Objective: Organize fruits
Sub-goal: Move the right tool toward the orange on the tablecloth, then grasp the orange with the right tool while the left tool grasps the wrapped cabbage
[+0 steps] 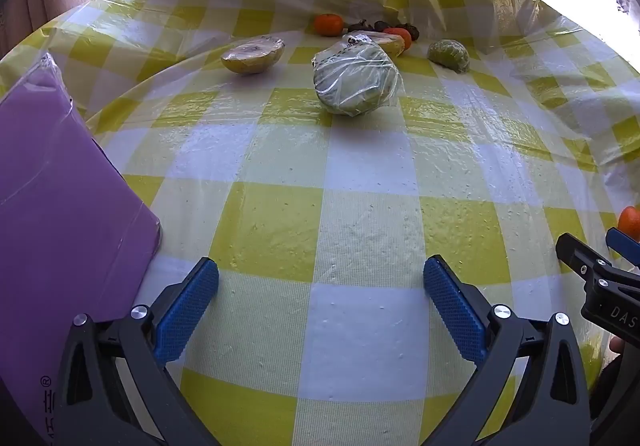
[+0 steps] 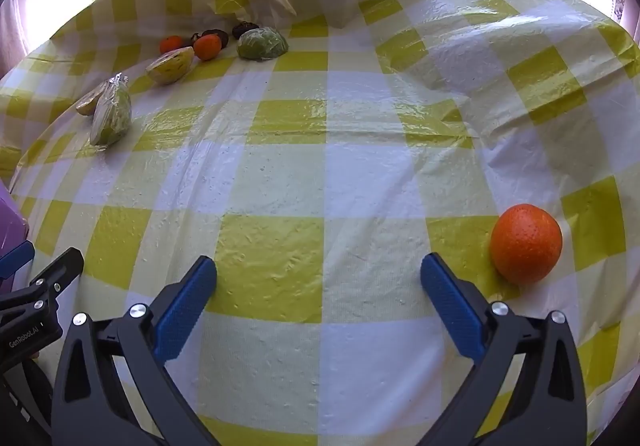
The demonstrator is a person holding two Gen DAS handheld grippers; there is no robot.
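Round orange fruit (image 2: pixel 526 243) just right of the right gripper (image 2: pixel 318 278), touching nothing. Flat purple board (image 1: pixel 60 186) left of the left gripper (image 1: pixel 320 280). Farther off, plastic-wrapped green fruit (image 1: pixel 356 80), cut halves, small oranges. Yellow-checked plastic cloth (image 2: pixel 320 174) over the table. Both grippers spread wide, holding nothing.

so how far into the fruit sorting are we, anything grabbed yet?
Nothing looks done. The left gripper and right gripper are both open, with only checked tablecloth between their fingers. Left to do: the lone orange beside the right gripper, plus the far cluster, with the wrapped green fruit, wrapped yellow halves and small oranges scattered. The purple board holds no fruit where visible.
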